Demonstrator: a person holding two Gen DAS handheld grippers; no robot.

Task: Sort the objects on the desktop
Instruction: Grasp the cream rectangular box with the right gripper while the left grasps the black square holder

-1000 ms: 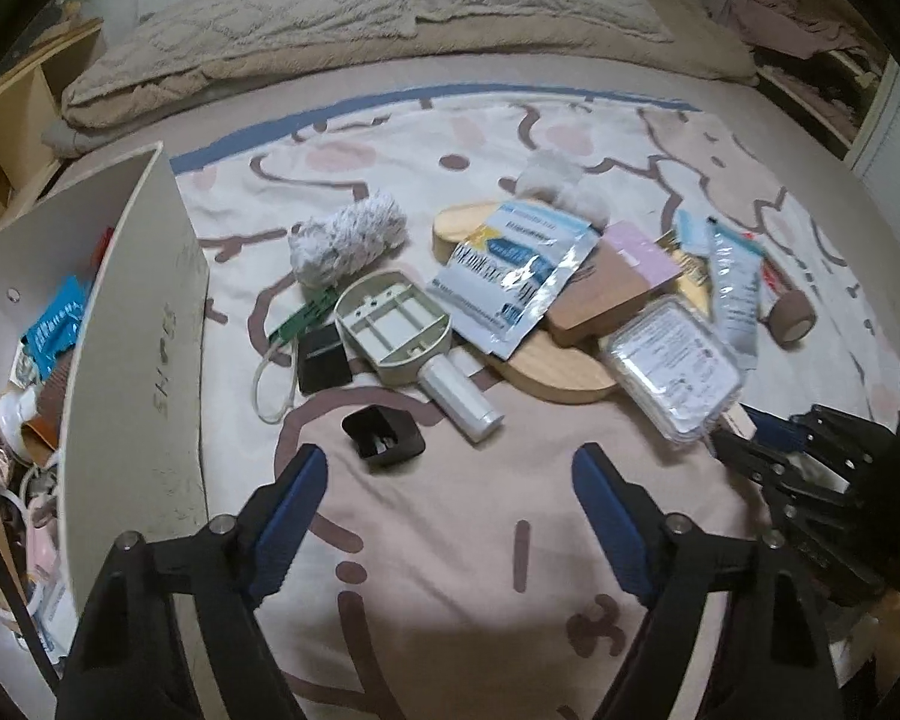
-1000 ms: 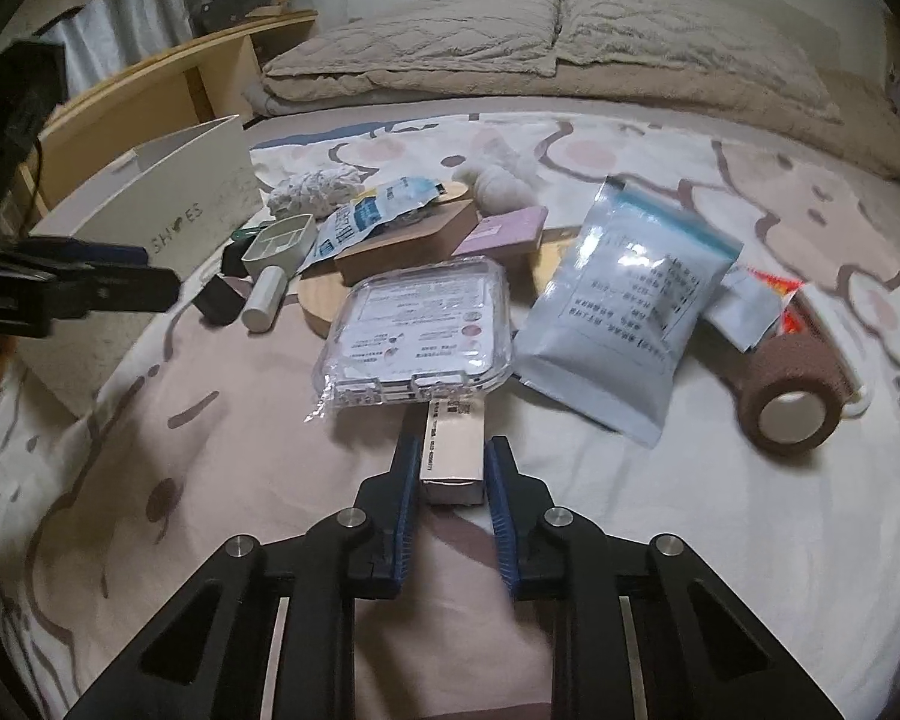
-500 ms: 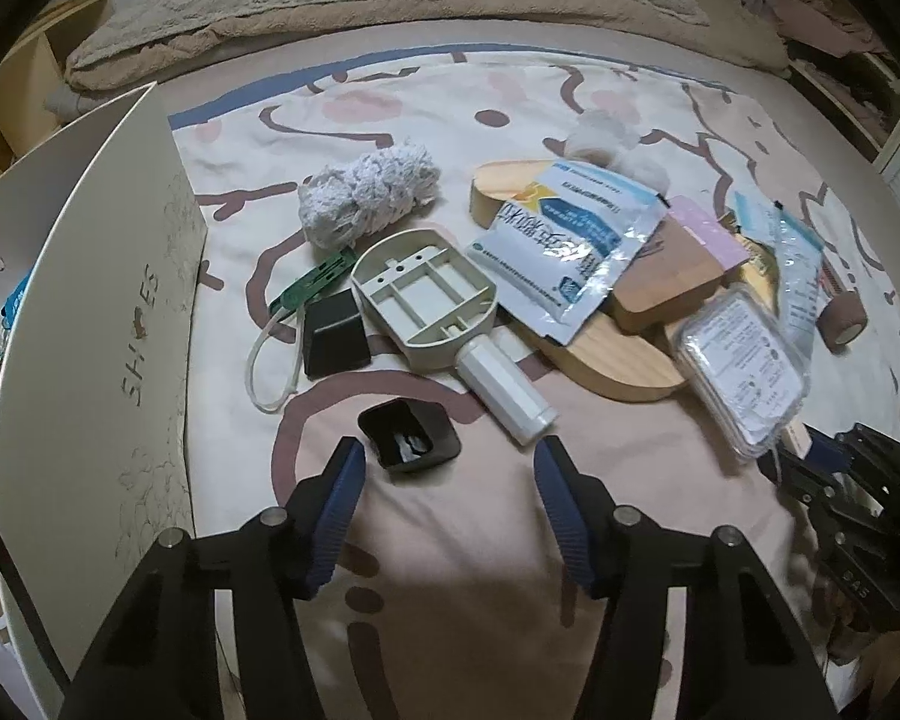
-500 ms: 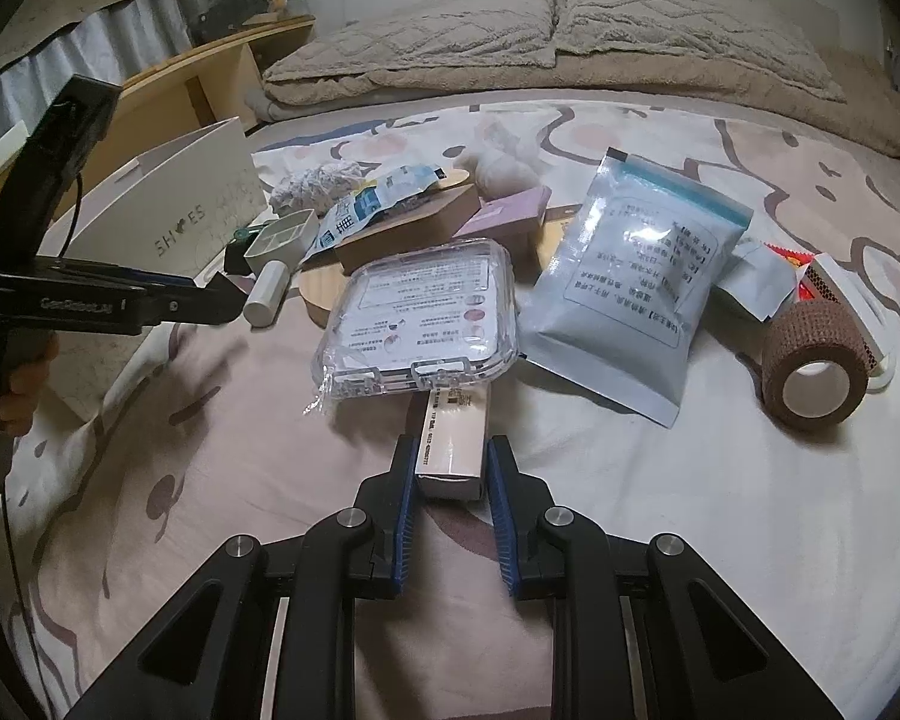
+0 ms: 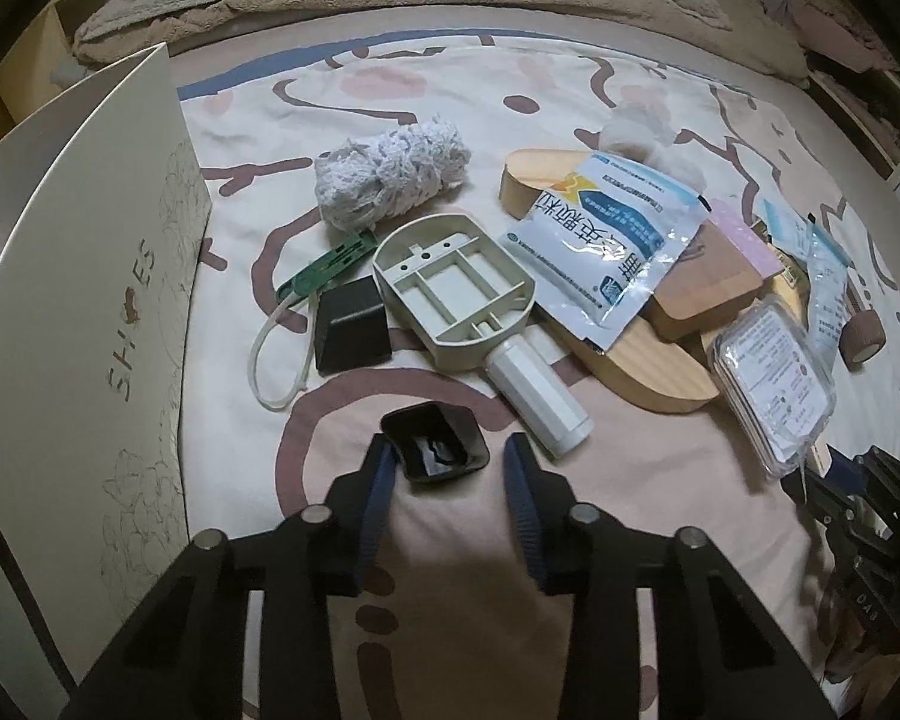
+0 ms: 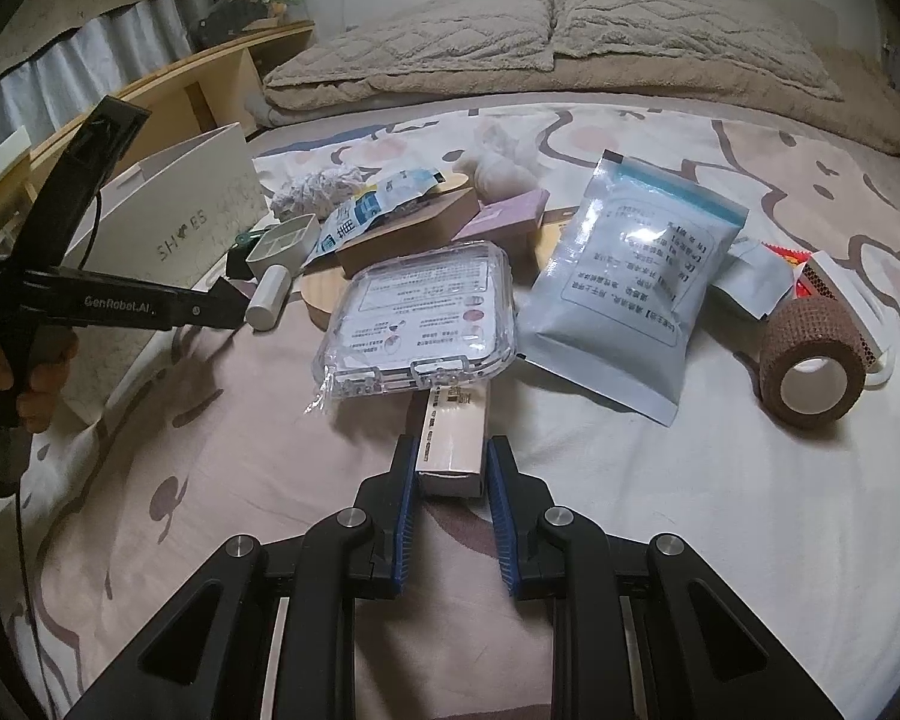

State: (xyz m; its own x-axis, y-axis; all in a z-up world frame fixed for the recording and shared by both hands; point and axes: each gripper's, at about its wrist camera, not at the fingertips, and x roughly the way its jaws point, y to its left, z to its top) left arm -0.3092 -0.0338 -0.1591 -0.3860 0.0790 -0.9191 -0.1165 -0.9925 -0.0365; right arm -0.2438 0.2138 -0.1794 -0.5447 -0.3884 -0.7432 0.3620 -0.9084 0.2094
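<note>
From the left wrist view, the left hand-held gripper (image 5: 447,471) is reaching low over the patterned bedspread (image 5: 570,78), jaws wide and straddling the small glossy black plastic cap (image 5: 435,443) near the bed's front edge. The risk is that the slick, angled cap could squirt out as the pads are closing.

From the right wrist view, the right hand-held gripper (image 6: 448,468) is lying level, jaws narrow and flanking the pale pink cardboard box (image 6: 455,441), contact uncertain. The box's far end is sitting under the clear plastic clamshell case (image 6: 423,324), which may be dragged along.
</note>
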